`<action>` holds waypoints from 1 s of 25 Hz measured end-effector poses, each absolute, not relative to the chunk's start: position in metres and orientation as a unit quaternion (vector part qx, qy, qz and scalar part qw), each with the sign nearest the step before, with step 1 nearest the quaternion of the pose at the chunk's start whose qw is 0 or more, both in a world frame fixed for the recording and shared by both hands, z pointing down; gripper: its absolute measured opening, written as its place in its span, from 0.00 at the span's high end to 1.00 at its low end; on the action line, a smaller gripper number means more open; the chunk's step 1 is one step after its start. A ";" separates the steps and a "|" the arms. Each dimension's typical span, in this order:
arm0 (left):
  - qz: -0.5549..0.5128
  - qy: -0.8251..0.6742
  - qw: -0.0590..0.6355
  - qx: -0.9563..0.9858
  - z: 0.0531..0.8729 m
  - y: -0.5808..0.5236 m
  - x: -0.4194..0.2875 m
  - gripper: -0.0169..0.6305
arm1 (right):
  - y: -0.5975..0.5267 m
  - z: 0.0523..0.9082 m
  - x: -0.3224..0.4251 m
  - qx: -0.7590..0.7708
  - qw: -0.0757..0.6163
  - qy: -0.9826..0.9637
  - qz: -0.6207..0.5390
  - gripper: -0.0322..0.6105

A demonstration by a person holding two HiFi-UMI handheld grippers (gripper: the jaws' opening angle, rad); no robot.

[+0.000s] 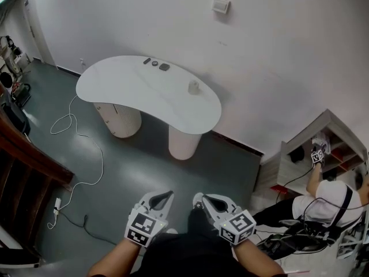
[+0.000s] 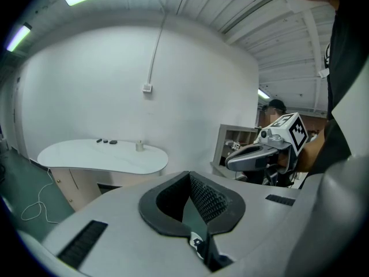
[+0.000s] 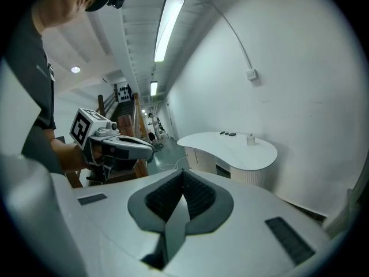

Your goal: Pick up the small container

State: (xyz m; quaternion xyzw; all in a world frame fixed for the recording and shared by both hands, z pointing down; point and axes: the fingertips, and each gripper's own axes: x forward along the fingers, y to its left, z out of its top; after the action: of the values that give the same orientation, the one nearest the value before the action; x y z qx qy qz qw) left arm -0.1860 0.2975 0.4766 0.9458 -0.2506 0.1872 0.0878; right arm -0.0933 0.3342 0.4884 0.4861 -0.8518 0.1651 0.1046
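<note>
Nearest the lens, low in the head view: white two-jaw left gripper (image 1: 166, 195) with black-and-white marker cube, and matching right gripper (image 1: 200, 199) just beside it, both pointing forward over the grey-green floor (image 1: 132, 172). Jaws of the left gripper closed, dark ribbed pads meeting, nothing between them. Jaws of the right gripper likewise closed and empty. Both well apart from the desk.

Ahead of both grippers: white kidney-shaped desk (image 1: 127, 85) on two round cream pedestals (image 1: 183, 144), set close to the white wall (image 1: 277, 56). Small pale cylindrical container (image 1: 194, 87) upright on the desk top, toward the right-hand end, near the wall-side edge, standing alone. Three small dark objects (image 1: 155, 64) in a short row farther left along the same edge, well apart from the container; too small to identify.

White cable (image 1: 72, 126) trailing in loops across the floor left of the desk. Small white wall box (image 1: 220, 5) above the desk, thin conduit rising from it. Dark wooden railing (image 1: 31, 160) at the left edge. Pale open shelf unit (image 1: 326, 126) at the right, against the wall; second person in a white shirt (image 1: 323, 203) low beside it, one arm raised toward the shelves.
</note>
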 end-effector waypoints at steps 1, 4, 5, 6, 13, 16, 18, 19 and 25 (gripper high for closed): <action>0.187 -0.252 0.088 0.945 0.477 0.292 -0.183 0.95 | 0.329 0.490 -0.090 0.486 0.108 -0.851 0.166 0.95; 0.191 -0.253 0.092 0.944 0.483 0.274 -0.170 0.95 | 0.309 0.499 -0.074 0.492 0.109 -0.845 0.179 0.95; 0.193 -0.253 0.094 0.943 0.485 0.268 -0.165 0.95 | 0.300 0.501 -0.068 0.493 0.106 -0.844 0.184 0.95; 0.196 -0.252 0.094 0.943 0.486 0.262 -0.159 0.95 | 0.292 0.502 -0.062 0.493 0.102 -0.843 0.187 0.95; 0.192 -0.267 0.102 0.939 0.478 0.182 -0.106 0.95 | 0.212 0.492 -0.012 0.480 0.091 -0.854 0.179 0.95; 0.187 -0.277 0.094 0.938 0.468 0.151 -0.080 0.95 | 0.179 0.487 0.011 0.471 0.086 -0.859 0.179 0.95; 0.187 -0.282 0.090 0.937 0.464 0.133 -0.064 0.95 | 0.157 0.485 0.026 0.464 0.085 -0.864 0.176 0.95; 0.188 -0.285 0.090 0.935 0.464 0.125 -0.057 0.95 | 0.146 0.484 0.033 0.460 0.084 -0.866 0.175 0.95; 0.179 -0.311 0.112 0.927 0.460 0.074 -0.025 0.95 | 0.093 0.478 0.065 0.429 0.084 -0.884 0.168 0.95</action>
State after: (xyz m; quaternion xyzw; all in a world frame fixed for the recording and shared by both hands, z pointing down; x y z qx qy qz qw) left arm -0.0246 0.0744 0.4597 0.9268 -0.3108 0.1791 0.1116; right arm 0.0651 0.0931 0.4778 0.4290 -0.8836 0.1677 0.0838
